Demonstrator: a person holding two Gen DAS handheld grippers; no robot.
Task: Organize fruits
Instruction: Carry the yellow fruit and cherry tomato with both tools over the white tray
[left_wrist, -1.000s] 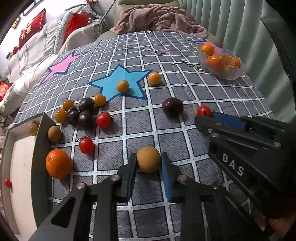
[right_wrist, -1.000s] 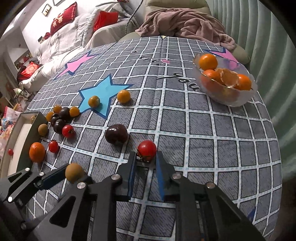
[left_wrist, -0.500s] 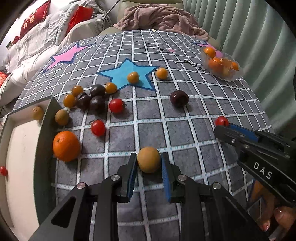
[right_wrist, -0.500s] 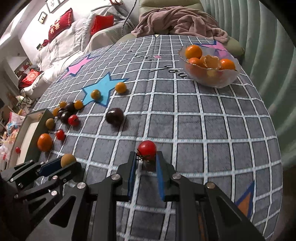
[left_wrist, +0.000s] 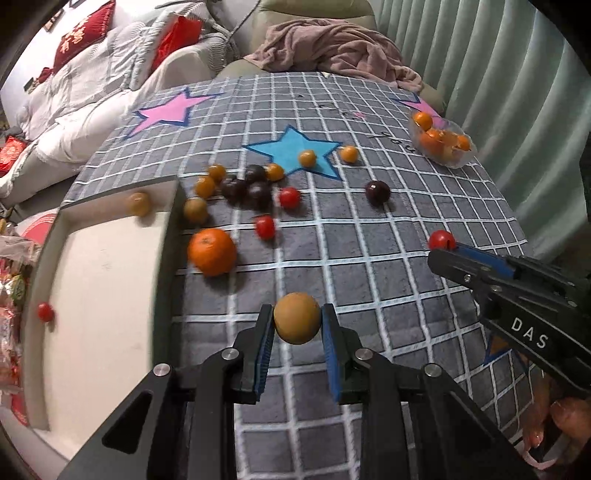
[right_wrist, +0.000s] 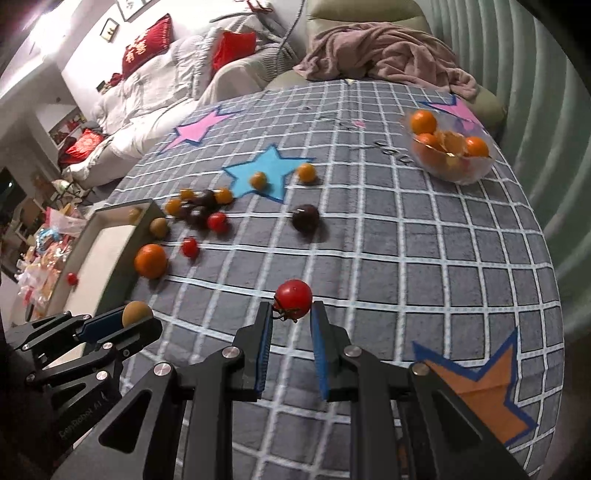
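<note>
Open checked cloth on the desk (right_wrist: 424, 258) btwn the fruit cluster and the glass bowl (right_wrist: 452, 162); only a lone dark plum (right_wrist: 306, 218) sits mid-way. Left side crowded: big orange (left_wrist: 212, 252), red tomato (left_wrist: 265, 226) and brown fruit (left_wrist: 195, 209) lie just beside the tray wall (left_wrist: 168, 258). Tray floor mostly bare, w/ one small red fruit (left_wrist: 45, 312) and a yellow one (left_wrist: 137, 204) near its far wall.

Dim indoor light with a washed-out glare at upper left, strong fisheye bending and black corners, and motion blur smearing the white rectangular tray (left_wrist: 103, 280) and large round orange (left_wrist: 211, 252).
</note>
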